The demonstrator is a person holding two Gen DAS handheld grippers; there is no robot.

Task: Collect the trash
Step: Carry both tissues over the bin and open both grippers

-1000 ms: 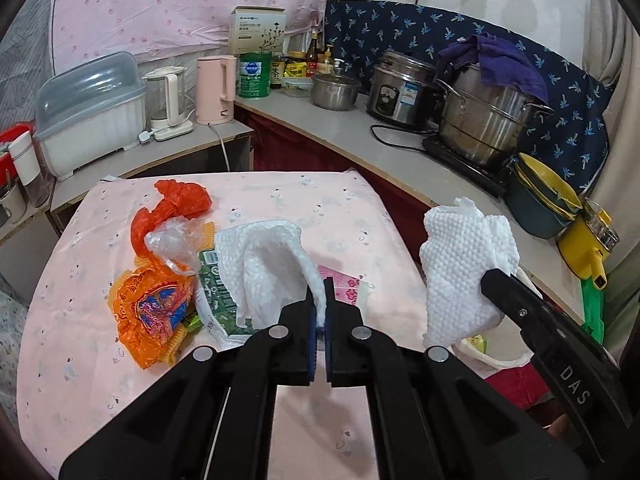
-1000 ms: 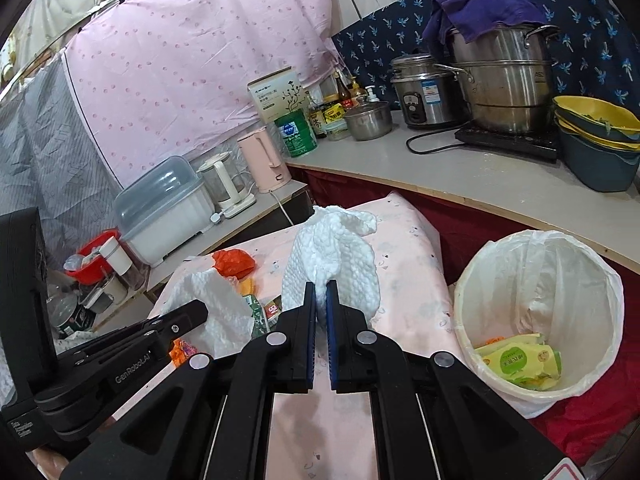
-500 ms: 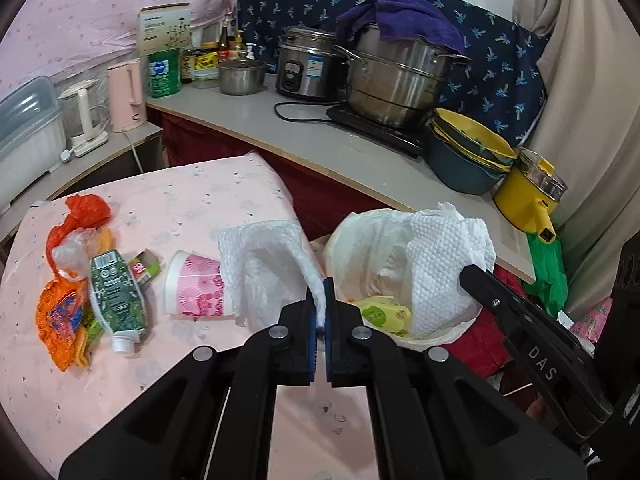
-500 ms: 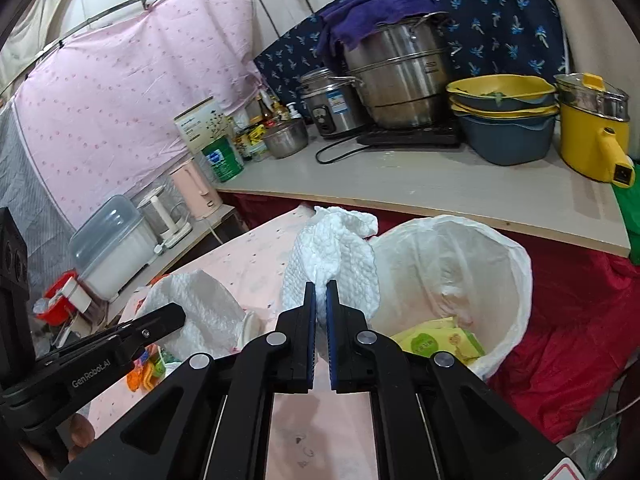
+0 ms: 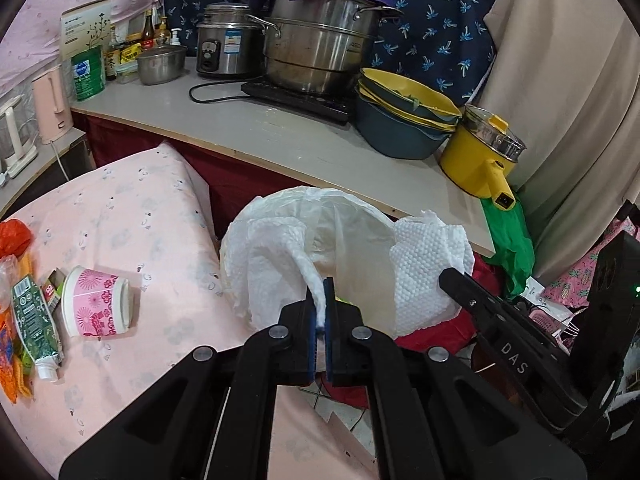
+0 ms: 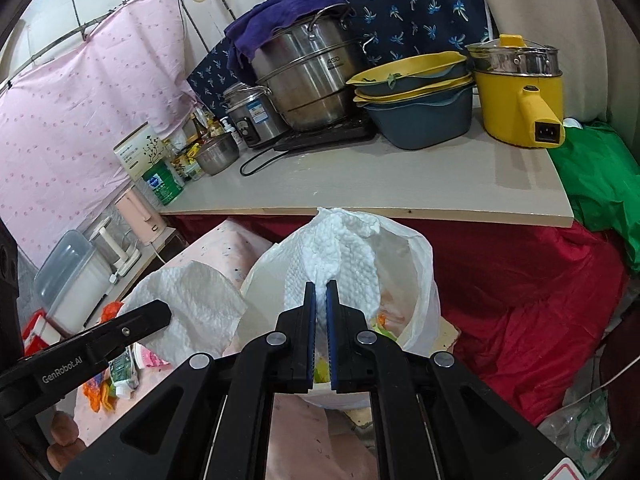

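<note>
We are holding both tools [image 5: 320, 304] [image 6: 320, 300] clamped on paper towels [image 5: 276, 276] [image 6: 340, 256] over bin bag [image 5: 352, 216]; paper cup [image 5: 96, 306], toothpaste tube [image 5: 34, 320], wrappers [image 5: 12, 364] remaining on tabletop [image 5: 132, 216].

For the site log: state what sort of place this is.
Likely a small home kitchen corner. A counter carries a rice cooker, a large steel steamer pot on a cooktop, and sauce bottles; a lined trash bin stands beside it.
</note>
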